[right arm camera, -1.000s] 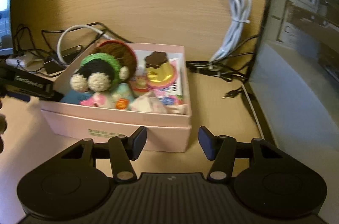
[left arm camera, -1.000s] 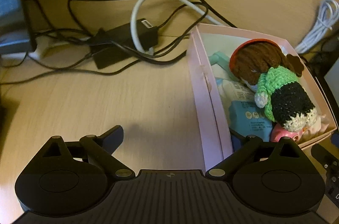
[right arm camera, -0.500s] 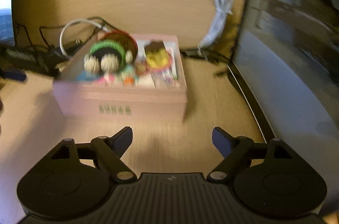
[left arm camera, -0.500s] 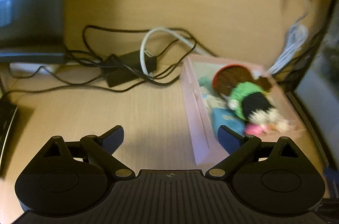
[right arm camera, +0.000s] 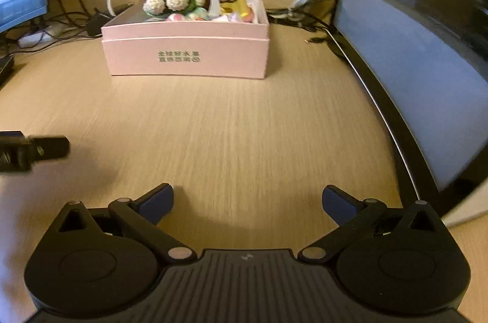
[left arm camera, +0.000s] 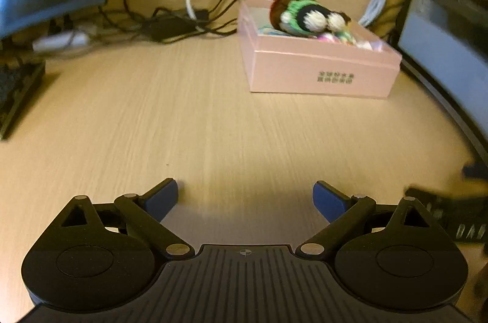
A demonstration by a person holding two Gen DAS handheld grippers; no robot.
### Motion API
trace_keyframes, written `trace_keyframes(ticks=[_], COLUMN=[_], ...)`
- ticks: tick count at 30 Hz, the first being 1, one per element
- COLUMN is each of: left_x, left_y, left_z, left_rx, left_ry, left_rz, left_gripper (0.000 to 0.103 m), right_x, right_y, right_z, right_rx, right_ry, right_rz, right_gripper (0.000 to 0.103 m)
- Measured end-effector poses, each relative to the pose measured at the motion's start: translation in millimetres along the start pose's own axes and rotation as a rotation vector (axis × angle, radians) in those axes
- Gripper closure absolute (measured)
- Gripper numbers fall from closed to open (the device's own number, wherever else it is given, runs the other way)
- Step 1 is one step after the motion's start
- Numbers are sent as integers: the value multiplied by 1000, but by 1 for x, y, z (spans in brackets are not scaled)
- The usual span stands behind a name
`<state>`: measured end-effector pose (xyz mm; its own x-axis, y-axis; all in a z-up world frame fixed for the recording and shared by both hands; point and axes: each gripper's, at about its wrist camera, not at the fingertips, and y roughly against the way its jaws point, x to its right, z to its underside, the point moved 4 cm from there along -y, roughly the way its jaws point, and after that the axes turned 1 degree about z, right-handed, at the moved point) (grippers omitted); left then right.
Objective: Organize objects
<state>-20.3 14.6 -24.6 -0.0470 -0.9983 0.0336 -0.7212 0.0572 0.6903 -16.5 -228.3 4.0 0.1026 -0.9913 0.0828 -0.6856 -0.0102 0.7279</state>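
Seemingly done | toys packed in pink box (right arm camera: 186, 56) | left tongs (left arm camera: 245, 196), right tongs (right arm camera: 247, 201) spread wide, nothing held | bench (right arm camera: 231, 127) bare.

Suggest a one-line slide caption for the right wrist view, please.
Open right gripper hovers over the wooden desk, facing a pink box filled with a crocheted doll and small toys.

The wooden tabletop (right arm camera: 231, 121) carries a pink box (right arm camera: 186, 54) upper centre, with tangled cables (right arm camera: 76, 20) upper left.
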Motion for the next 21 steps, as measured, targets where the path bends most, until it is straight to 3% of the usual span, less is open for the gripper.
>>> trace_keyframes(ticks=[5, 8, 13, 21], left_x=[11, 12, 13, 17], left_y=[-7, -12, -18, -24], left_z=[0, -2, -5, -10], left_rx=[41, 51, 59, 60], left_ry=[-1, 13, 17, 7], left_rz=[-54, -72, -77, -67], left_gripper=[3, 3, 3, 3], right_x=[1, 8, 7, 6], right_y=[-12, -24, -34, -33], right_z=[-11, -18, -22, -23], right_rx=[49, 48, 117, 121], right_ry=[28, -37, -33, -37], right_rz=[-22, -80, -74, -71], right_gripper=[0, 0, 0, 0])
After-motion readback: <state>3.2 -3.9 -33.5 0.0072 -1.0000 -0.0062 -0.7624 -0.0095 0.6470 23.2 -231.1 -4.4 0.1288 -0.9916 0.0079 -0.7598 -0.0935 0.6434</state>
